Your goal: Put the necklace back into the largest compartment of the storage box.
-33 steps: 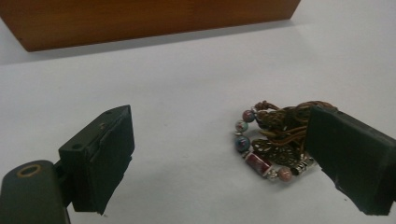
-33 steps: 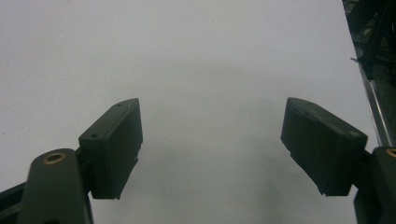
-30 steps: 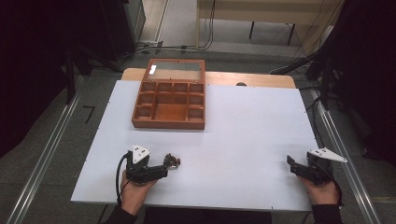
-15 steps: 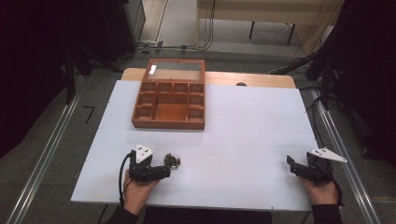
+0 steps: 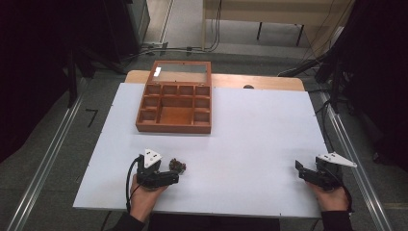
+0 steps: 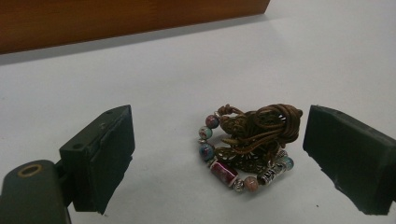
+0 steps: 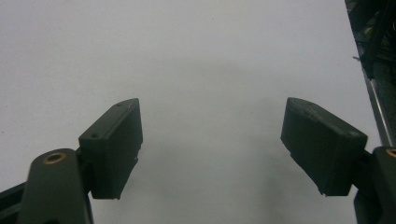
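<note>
Bare desk (image 5: pixel 260 139) lies wide between the two tools; the box (image 5: pixel 175 97) blocks the far left, and the bracelet (image 5: pixel 178 166) sits near the front-left edge.

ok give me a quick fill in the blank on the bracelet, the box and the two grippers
1. The beaded bracelet lies between the jaws of the ____ gripper.
2. That gripper's jaws are ____, not touching the bracelet.
3. The wooden box has its lid ____.
4. The right gripper holds ____.

Missing words: left; open; open; nothing

Both hands rest low, each holding a gripper: the left gripper (image 5: pixel 174 177) with fingers (image 6: pixel 100 156) spread wide, the right gripper (image 5: pixel 299 168) likewise agape.
</note>
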Demonstrator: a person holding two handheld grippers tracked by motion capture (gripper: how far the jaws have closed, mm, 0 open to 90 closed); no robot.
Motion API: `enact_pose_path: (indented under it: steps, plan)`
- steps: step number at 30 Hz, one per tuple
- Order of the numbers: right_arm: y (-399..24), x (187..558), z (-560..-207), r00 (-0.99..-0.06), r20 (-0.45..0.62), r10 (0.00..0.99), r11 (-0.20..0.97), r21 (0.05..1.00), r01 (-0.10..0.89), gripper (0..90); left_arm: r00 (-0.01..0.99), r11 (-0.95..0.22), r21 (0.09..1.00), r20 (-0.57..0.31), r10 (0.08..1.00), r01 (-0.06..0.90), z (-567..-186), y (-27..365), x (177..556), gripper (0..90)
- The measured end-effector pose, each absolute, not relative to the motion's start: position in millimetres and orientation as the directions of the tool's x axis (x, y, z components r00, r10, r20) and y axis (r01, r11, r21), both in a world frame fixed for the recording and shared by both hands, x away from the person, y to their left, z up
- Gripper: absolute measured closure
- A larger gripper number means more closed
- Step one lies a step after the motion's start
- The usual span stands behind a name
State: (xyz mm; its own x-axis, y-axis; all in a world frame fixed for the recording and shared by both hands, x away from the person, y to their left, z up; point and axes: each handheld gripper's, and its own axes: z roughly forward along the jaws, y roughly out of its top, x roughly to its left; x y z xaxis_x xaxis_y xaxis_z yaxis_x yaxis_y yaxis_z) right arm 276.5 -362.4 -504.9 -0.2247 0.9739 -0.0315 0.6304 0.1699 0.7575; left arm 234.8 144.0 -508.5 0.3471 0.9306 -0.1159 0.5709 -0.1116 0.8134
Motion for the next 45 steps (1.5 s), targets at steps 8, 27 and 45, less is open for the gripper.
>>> enact_pose_path:
  steps: [8, 27, 45]
  plan:
    - [-362.2, 276.6, -504.9, -0.224, -0.029, 0.974, 0.168, 0.756, 0.632, 19.1, 0.367, -0.122, 0.814, -0.117, 0.923, 0.568, -509.0, 140.8, 235.8, 16.0]
    - [-362.1, 276.7, -505.0, -0.227, -0.032, 0.973, 0.172, 0.756, 0.632, 19.1, 0.408, -0.141, 0.813, -0.127, 0.904, 0.564, -511.4, 132.3, 239.2, 28.0]
    - [-361.7, 276.8, -505.1, -0.229, -0.033, 0.973, 0.174, 0.756, 0.631, 19.2, 0.437, -0.165, 0.81, -0.122, 0.891, 0.563, -512.3, 130.8, 238.2, 53.3]
